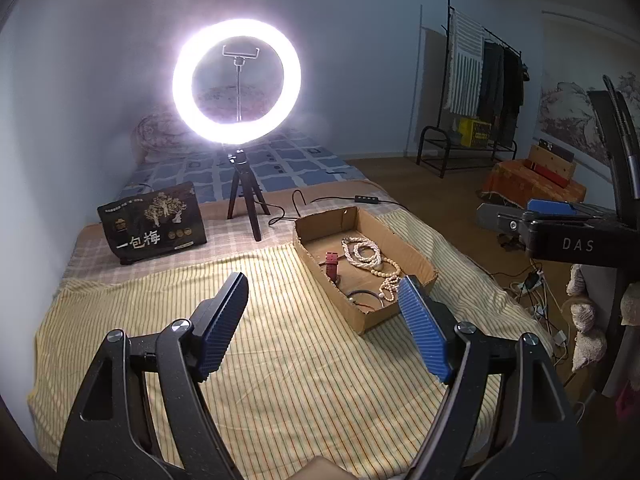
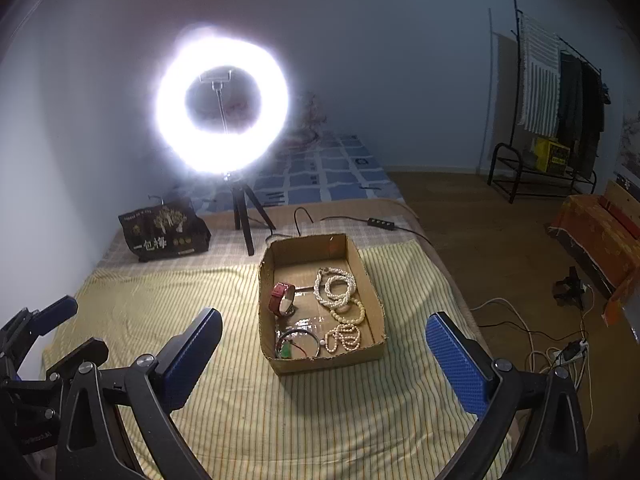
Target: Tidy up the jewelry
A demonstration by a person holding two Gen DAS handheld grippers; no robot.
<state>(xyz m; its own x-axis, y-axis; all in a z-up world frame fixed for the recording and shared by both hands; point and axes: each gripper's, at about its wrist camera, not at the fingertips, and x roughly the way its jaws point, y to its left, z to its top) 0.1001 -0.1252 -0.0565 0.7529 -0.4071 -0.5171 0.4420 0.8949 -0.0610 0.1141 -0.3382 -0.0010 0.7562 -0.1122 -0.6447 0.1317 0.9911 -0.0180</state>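
A shallow cardboard box (image 2: 362, 356) (image 1: 372, 320) sits on the striped yellow cloth. It holds a red-strapped watch (image 2: 282, 299) (image 1: 331, 264), white pearl strands (image 2: 335, 286) (image 1: 366, 254), cream bead strands (image 2: 348, 330) (image 1: 390, 276) and a thin dark bangle with a green tag (image 2: 296, 344) (image 1: 364, 296). My right gripper (image 2: 324, 342) is open and empty, held above the cloth just short of the box. My left gripper (image 1: 326, 298) is open and empty, to the left of the box; its body shows at the left edge of the right wrist view (image 2: 32, 328).
A lit ring light on a small tripod (image 2: 244, 216) (image 1: 244, 200) stands behind the box, its cable (image 2: 352, 222) running right. A dark printed bag (image 2: 166, 232) (image 1: 154, 228) sits back left. Right of the bed are floor cables (image 2: 560, 354) and a clothes rack (image 2: 560, 112).
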